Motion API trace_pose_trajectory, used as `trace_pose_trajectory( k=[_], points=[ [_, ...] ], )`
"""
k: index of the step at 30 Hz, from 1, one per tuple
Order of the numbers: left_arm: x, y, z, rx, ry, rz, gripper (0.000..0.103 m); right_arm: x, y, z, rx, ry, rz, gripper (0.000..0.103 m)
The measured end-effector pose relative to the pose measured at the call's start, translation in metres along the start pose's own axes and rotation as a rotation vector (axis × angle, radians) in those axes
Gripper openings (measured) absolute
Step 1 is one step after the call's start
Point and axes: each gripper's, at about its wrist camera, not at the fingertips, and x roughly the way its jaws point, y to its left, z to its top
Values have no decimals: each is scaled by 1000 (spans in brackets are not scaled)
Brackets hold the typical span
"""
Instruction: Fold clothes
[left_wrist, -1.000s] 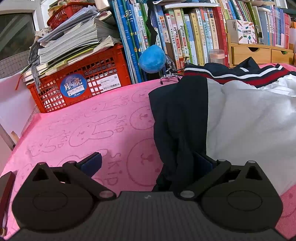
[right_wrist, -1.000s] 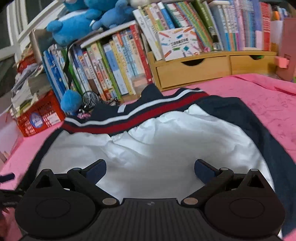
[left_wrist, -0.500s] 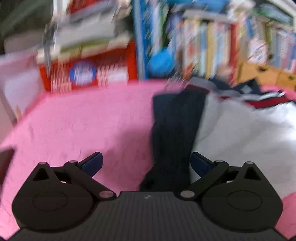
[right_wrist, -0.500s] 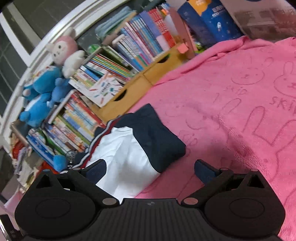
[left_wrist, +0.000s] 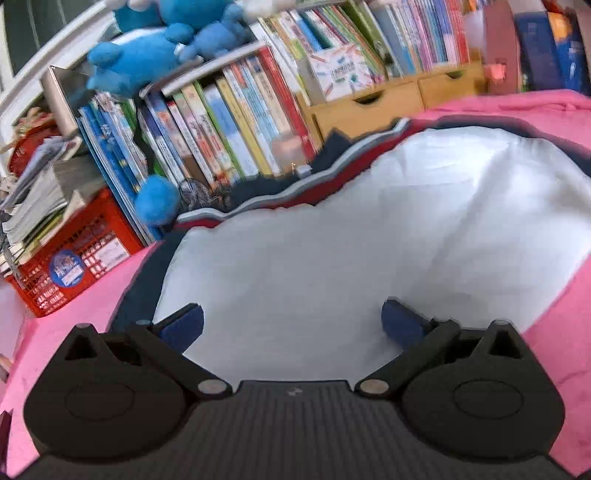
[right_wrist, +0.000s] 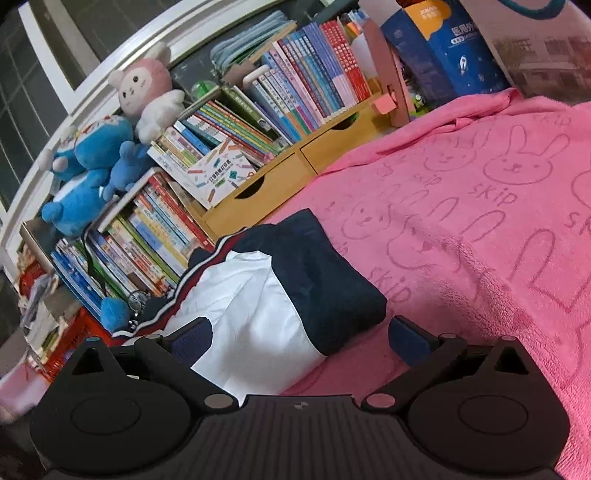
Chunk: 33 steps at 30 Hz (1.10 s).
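A white garment (left_wrist: 369, 236) with navy sleeves and a red, white and navy striped collar lies folded on the pink bunny-print cloth (right_wrist: 480, 221). In the left wrist view it fills the middle, and my left gripper (left_wrist: 291, 325) hovers open over its near white part with nothing between the fingers. In the right wrist view the garment (right_wrist: 258, 299) shows a navy sleeve folded over its right edge. My right gripper (right_wrist: 301, 336) is open just in front of that sleeve's corner, holding nothing.
Books (left_wrist: 236, 122) stand along the back beside wooden drawers (right_wrist: 266, 184). A red crate (left_wrist: 74, 258) of papers sits at the back left, a blue plush ball (left_wrist: 157, 199) next to it. Plush toys (right_wrist: 92, 162) sit on the books. Open pink cloth lies to the right.
My left gripper has swung right from the garment's left navy sleeve to over its white middle. My right gripper has pulled back and right to the garment's right edge.
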Motion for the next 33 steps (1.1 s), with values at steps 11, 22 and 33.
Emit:
trace_pose_trajectory(
  k=[11,22,33],
  points=[
    [8,5,-18,-47,29,-37,103,47,4,30,68,71,6,103],
    [7,17,-3,-110,52,-83,103,46,14,20,144,49,45,103],
    [2,41,-11,-176,87,-123,103,56,10,16,134,-23,-90,57]
  ],
)
